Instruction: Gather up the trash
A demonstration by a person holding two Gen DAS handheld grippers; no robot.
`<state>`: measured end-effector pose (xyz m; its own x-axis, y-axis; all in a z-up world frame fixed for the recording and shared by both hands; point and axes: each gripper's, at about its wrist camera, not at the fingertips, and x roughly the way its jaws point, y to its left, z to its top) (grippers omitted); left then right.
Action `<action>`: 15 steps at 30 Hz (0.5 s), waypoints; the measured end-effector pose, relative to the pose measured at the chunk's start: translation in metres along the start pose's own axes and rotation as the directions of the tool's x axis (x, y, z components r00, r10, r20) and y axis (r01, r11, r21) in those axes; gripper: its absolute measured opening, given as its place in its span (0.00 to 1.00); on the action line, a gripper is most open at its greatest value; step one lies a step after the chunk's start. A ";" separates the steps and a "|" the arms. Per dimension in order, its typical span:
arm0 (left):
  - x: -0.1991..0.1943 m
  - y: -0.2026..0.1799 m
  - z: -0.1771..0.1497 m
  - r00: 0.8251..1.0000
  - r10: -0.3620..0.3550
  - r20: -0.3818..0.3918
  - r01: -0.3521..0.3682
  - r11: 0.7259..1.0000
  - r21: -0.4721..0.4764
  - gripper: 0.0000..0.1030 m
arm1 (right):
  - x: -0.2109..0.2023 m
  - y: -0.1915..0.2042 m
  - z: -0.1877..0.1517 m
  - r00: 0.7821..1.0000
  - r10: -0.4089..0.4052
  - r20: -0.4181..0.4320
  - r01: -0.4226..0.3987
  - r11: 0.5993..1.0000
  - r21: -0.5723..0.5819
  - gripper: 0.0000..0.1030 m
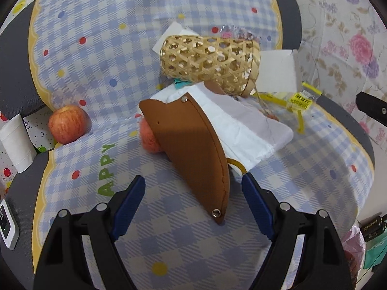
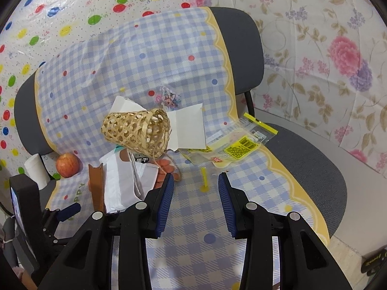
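A woven bamboo basket [image 1: 208, 61] lies on its side on the checked cloth, also in the right wrist view [image 2: 136, 133]. Below it lies a white plastic bag [image 1: 244, 125] with a brown leather flap [image 1: 191, 149] on top. A clear yellow-labelled wrapper [image 2: 238, 145] and a yellow strip [image 2: 205, 177] lie right of the basket. White folded paper [image 2: 188, 130] sits behind the basket. My left gripper [image 1: 193, 181] is open around the flap's lower end. My right gripper [image 2: 196, 177] is open and empty, just short of the yellow strip.
A red apple [image 1: 69, 126] and an orange fuzzy ball [image 1: 150, 140] lie left of the bag. A paper roll [image 1: 17, 142] stands at the far left. The cloth covers a grey chair [image 2: 304, 149] against floral sheeting. A small white device [image 1: 7, 224] lies at lower left.
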<state>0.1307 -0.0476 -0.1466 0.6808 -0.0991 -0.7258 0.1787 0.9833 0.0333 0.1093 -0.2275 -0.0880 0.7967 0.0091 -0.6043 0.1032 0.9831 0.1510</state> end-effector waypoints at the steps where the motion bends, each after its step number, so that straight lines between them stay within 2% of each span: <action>1: 0.003 -0.001 0.001 1.000 0.005 -0.012 -0.005 1.000 0.000 0.77 | 0.002 -0.001 -0.001 1.000 0.003 -0.004 -0.003 1.000 0.003 0.39; 7: 0.022 -0.003 0.010 0.997 0.048 -0.067 -0.047 0.999 0.019 0.62 | 0.009 0.000 -0.004 1.000 0.012 -0.023 -0.012 1.000 0.010 0.39; 8: 0.023 -0.003 0.011 0.996 0.061 -0.067 -0.060 0.998 0.026 0.57 | 0.010 0.001 -0.005 1.000 0.015 -0.026 -0.014 1.000 0.011 0.39; 11: 0.021 0.001 0.011 0.997 0.064 -0.053 -0.062 0.998 0.027 0.37 | 0.010 0.003 -0.006 0.999 0.020 -0.030 -0.020 1.000 0.007 0.39; 15: -0.001 0.024 0.007 0.999 0.045 0.003 -0.045 0.999 -0.025 0.32 | 0.008 0.008 -0.007 0.999 0.031 -0.032 -0.031 1.000 -0.002 0.39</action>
<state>0.1394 -0.0252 -0.1398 0.6902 -0.0556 -0.7215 0.1301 0.9903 0.0481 0.1127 -0.2186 -0.0972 0.7802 0.0456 -0.6239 0.0768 0.9828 0.1680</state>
